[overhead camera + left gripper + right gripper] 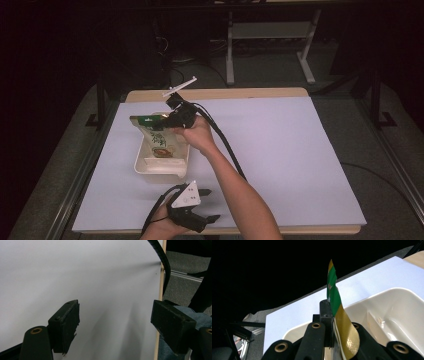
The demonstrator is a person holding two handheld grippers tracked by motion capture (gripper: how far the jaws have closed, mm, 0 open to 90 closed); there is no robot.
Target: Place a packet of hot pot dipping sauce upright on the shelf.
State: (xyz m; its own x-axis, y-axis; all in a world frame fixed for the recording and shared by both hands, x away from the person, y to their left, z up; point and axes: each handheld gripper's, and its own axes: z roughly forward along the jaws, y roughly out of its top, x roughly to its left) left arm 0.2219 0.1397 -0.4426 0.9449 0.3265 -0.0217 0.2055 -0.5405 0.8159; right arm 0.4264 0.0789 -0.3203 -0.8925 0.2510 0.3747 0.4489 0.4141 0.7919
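A: How do the arms sit?

B: The right forearm point(235, 185) comes in from the bottom edge and stretches forward and to the left across the counter point(280, 150), wrist bent, with the right gripper point(170, 120) pointing left over the far end of the white tub point(150, 172). The left hand point(162, 225) rests low at the near edge, the left gripper point(207, 205) pointing right along the white sheet.

A: And the grippers themselves?

B: The right one is clenched on the green-and-gold top edge of the snack pouch point(156, 137); in the right gripper view the pouch point(337, 315) strip stands pinched between the two black jaws. The left gripper point(115, 322) is released, jaws well apart with bare counter point(75, 270) between them.

A: Where is the pouch exactly?

B: Hanging from the right gripper, its lower part down inside the tub point(397, 305), which sits on the left half of the counter.

A: Count things for me.

B: One pouch, one tub, two grippers, one grey three-cornered plate point(187, 195) on the left gripper and a white one point(179, 86) on the right, two trailing cables.

A: Anything you can't make out?

B: The print on the pouch is too small to read. I can't tell whether its bottom touches the tub floor. The left hand is cut off by the bottom edge, and the room beyond the counter is mostly dark.
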